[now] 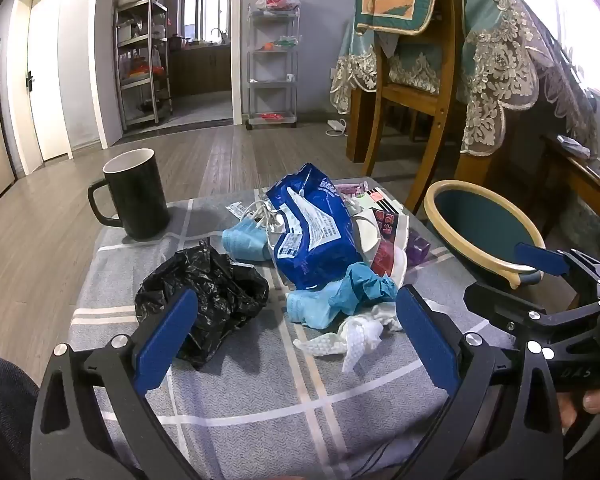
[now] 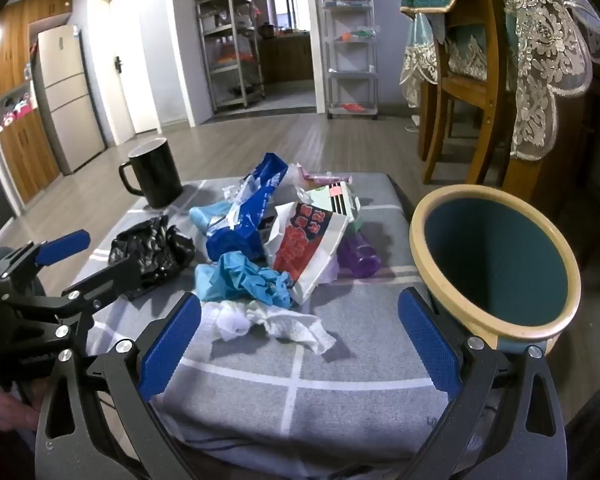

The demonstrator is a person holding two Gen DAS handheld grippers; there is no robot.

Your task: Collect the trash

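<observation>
Grey checked cloth [image 1: 260,380] covers a low table in a room with a wood floor. At frame centre lies the trash pile [image 1: 320,240]: a blue wrapper, crumpled blue paper, white tissue [image 2: 276,320] and a black bag [image 1: 208,292]. A bin [image 2: 496,264] stands at right, a black mug [image 1: 136,196] at upper left. Left gripper [image 1: 296,340] and right gripper [image 2: 300,340] hover spread wide, holding nothing.

Grey wood-plank floor [image 1: 228,148] runs to pale grey walls [image 1: 320,32]. Far left, a white door [image 1: 46,80] and a metal shelf rack [image 1: 142,60]; a kitchen doorway with a bright window [image 1: 204,4] behind. A white trolley [image 1: 272,68] stands centre; right, wooden chairs [image 1: 416,92] under lace-trimmed cloth [image 1: 496,68].
</observation>
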